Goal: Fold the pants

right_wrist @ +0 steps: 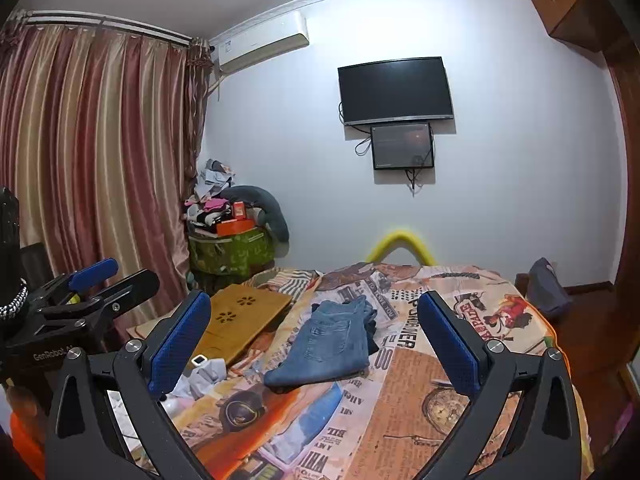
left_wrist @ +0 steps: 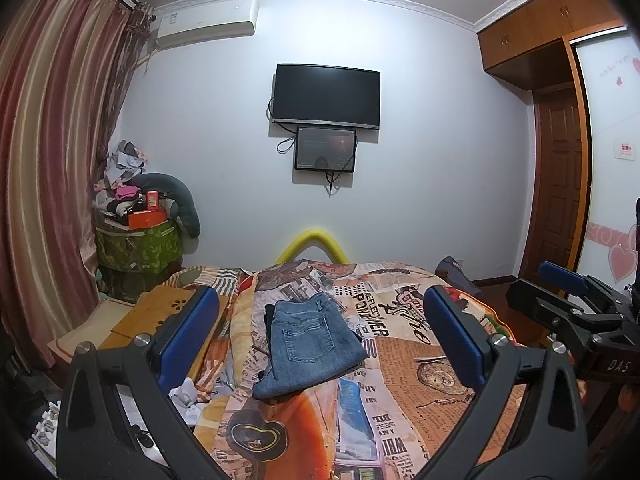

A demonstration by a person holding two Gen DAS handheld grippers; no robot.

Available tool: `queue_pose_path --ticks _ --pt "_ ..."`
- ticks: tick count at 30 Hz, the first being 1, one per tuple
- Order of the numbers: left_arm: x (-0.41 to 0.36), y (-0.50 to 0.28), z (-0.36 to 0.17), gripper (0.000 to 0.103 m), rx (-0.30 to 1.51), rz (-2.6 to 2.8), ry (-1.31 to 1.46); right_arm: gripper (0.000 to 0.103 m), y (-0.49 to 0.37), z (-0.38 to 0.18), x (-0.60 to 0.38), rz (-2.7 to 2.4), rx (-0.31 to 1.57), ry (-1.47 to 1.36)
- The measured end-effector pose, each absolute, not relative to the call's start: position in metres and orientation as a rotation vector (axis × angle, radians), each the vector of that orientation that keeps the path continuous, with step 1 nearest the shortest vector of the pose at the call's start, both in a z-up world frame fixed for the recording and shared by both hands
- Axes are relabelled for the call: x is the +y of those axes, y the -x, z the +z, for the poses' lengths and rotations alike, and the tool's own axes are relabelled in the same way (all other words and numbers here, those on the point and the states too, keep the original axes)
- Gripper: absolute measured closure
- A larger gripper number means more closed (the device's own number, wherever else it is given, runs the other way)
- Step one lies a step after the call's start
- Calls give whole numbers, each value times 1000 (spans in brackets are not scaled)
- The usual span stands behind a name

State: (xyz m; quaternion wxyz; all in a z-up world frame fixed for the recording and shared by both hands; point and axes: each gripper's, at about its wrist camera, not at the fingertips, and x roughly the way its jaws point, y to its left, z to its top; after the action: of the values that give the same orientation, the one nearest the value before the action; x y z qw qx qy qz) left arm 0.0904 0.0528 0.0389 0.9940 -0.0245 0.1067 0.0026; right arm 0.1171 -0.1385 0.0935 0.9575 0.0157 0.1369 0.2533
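Across the room, a pale wall (left_wrist: 420, 128) fills most of both views, with striped curtains (left_wrist: 52, 160) hanging on my left. Below that, the bed (left_wrist: 420, 364) with a newspaper-print cover takes up the lower half of each frame. A wooden wardrobe (left_wrist: 552, 28) runs along the right side. High on the wall sits an AC unit (left_wrist: 208, 22); a dark TV (left_wrist: 326, 94) hangs mid-wall with a smaller screen (left_wrist: 325, 149) just under it. A green bin (left_wrist: 138, 246) piled with clothes stands in the corner by the curtains. A wooden lap desk (right_wrist: 240, 320) lies on the bed's left edge. The jeans (left_wrist: 306, 346) lie folded on the cover, back pocket up, roughly mid-bed, over something dark that peeks out at the edges. A yellow tube (left_wrist: 314, 244) arches behind the bed's far end.

My left gripper (left_wrist: 320, 338) hovers above the near bed with jaws spread wide, gripping nothing, the jeans framed between its blue pads (left_wrist: 454, 340). My right gripper (right_wrist: 316, 342) hovers likewise, jaws wide and empty, the jeans between them too. Neither touches the jeans.
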Motion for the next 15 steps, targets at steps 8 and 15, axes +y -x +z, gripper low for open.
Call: queue_pose_path --ticks 8,15 --pt "51 -91 40 0 220 -10 49 1 -118 93 -139 512 278 -34" --pt "53 -91 40 0 226 -19 56 1 -118 92 -138 511 284 -31"
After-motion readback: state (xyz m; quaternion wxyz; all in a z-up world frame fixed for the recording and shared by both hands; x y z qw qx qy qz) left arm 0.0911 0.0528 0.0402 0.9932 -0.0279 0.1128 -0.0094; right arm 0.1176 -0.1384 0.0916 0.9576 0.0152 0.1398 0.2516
